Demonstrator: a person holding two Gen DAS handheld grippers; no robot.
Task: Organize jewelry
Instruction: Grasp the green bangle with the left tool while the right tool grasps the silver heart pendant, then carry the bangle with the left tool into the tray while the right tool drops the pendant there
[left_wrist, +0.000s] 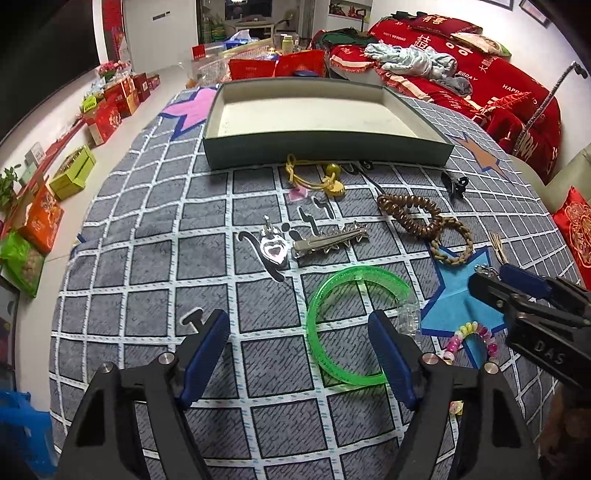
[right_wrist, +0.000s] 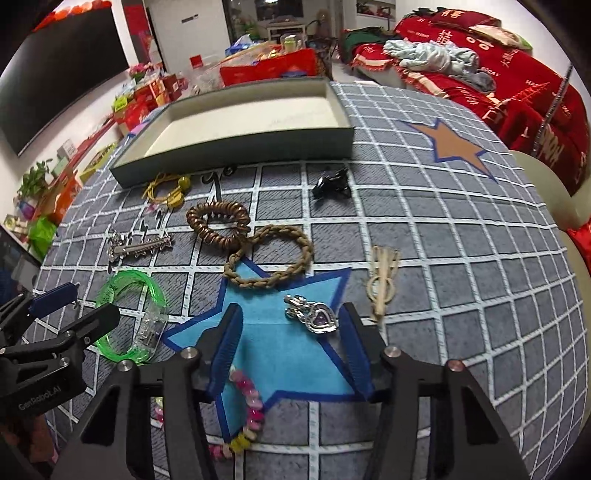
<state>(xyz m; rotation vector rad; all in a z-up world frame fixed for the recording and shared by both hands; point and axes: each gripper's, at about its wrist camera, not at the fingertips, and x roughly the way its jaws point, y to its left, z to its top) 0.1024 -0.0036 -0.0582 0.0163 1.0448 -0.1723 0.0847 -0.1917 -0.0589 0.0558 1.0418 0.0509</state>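
Overhead, both tools (left_wrist: 299, 354) (right_wrist: 291, 347) apart above grid-patterned grey cloth (left_wrist: 147, 258), red bedding (left_wrist: 480, 74) behind.

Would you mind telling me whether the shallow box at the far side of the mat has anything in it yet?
Empty. The box shows only its bare pale floor in both views.

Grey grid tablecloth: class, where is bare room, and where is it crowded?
Bare: the grey grid tablecloth right of the orange star patch and cream hair clip. Crowded: between the shallow green box and the translucent green bangle.
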